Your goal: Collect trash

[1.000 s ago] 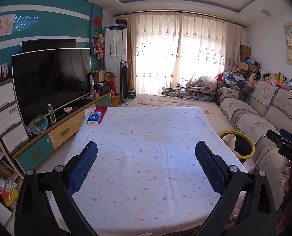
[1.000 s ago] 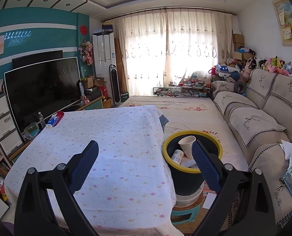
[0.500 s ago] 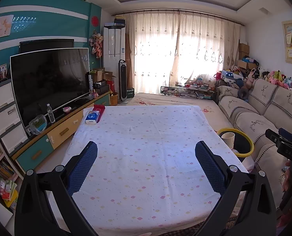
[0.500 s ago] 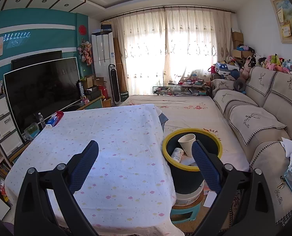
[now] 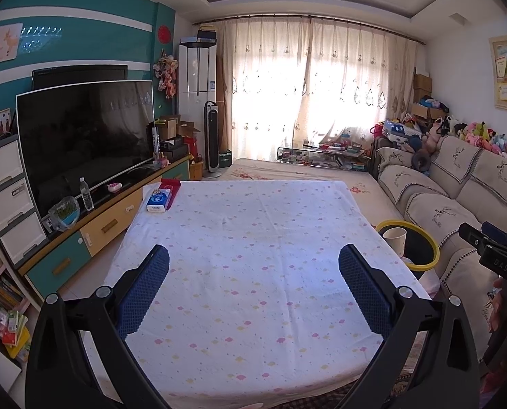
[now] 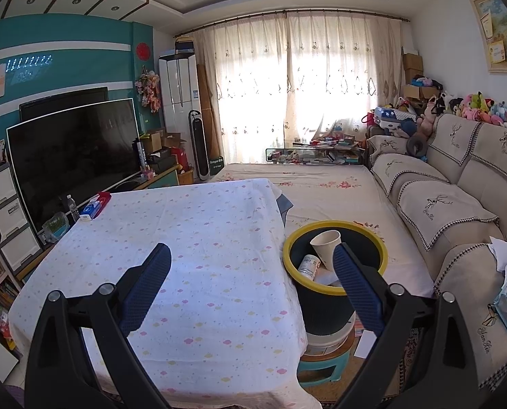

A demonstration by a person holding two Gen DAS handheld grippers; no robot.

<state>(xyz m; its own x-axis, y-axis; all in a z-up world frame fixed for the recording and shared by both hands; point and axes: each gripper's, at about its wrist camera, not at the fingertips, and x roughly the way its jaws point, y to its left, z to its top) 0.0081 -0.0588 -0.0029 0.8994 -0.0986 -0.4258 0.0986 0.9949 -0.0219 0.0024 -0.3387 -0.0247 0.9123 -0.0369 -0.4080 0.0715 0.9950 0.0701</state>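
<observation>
While both views have drifted only slightly over the last second, little else differs: left view lifted a touch, more ceiling showing, tissue box (image 5: 158, 201) now sitting lower in frame; right view almost unmoved. Left gripper (image 5: 253, 274) with fingers spread wide, nothing between them, hovering over the counter (image 5: 246, 238) and its dotted cloth. Right gripper (image 6: 251, 274) likewise spread and empty, right finger overlapping the bin (image 6: 335, 255) in the picture, though whether near it in depth cannot be told. Bin with yellow rim standing just beside the counter's right edge, propped on a stool, holding a paper cup (image 6: 326, 243), a small bottle (image 6: 308, 264) and some white paper. Cloth free of loose scraps; only tissue box and a red box (image 5: 170, 187) at the far left corner, probably not trash. Judgement: collecting from the counter appears finished, grippers withdrawn and idle, task at or near its end. Possible leftover: crumpled white paper (image 6: 502, 250) on the sofa arm, unclear if litter.
</observation>
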